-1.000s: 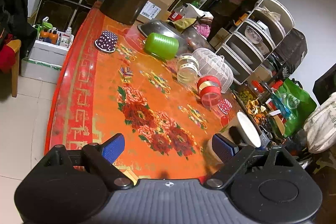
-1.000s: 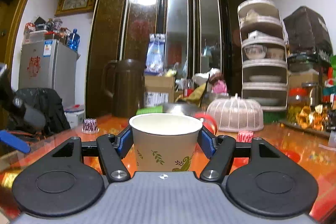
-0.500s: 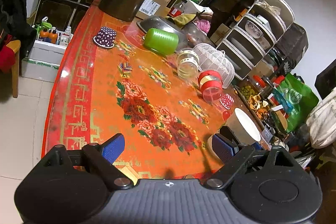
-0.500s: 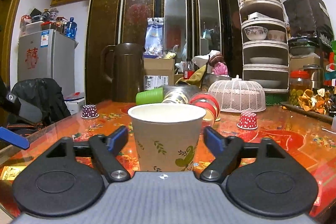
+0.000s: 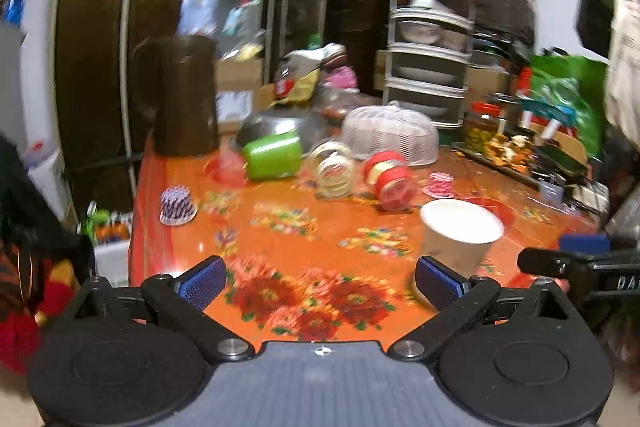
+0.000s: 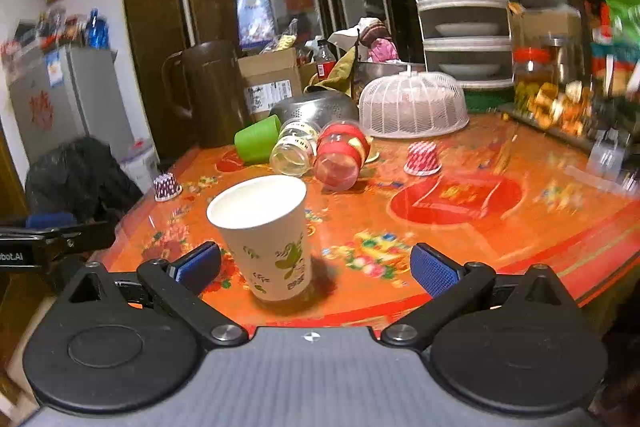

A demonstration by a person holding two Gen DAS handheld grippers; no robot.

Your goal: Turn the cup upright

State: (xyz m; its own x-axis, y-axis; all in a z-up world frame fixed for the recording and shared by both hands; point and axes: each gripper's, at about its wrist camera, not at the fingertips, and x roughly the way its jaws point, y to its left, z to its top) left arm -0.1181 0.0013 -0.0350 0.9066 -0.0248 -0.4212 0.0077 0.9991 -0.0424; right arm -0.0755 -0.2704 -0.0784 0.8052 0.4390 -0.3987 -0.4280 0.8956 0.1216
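Note:
A paper cup with a green leaf print stands upright on the red floral table, mouth up. My right gripper is open and empty, pulled back, with the cup just ahead between its blue pads, nearer the left one. The cup also shows in the left wrist view, beside the right pad. My left gripper is open and empty above the table's near edge.
A green cup, a clear jar and a red jar lie on their sides mid-table. Two cupcake liners, a white mesh food cover, a brown jug and a steel bowl stand behind.
My right gripper has opened, let go of the cup and drawn back; the cup now stands on the table. My left gripper has swung round to a lower, level view.

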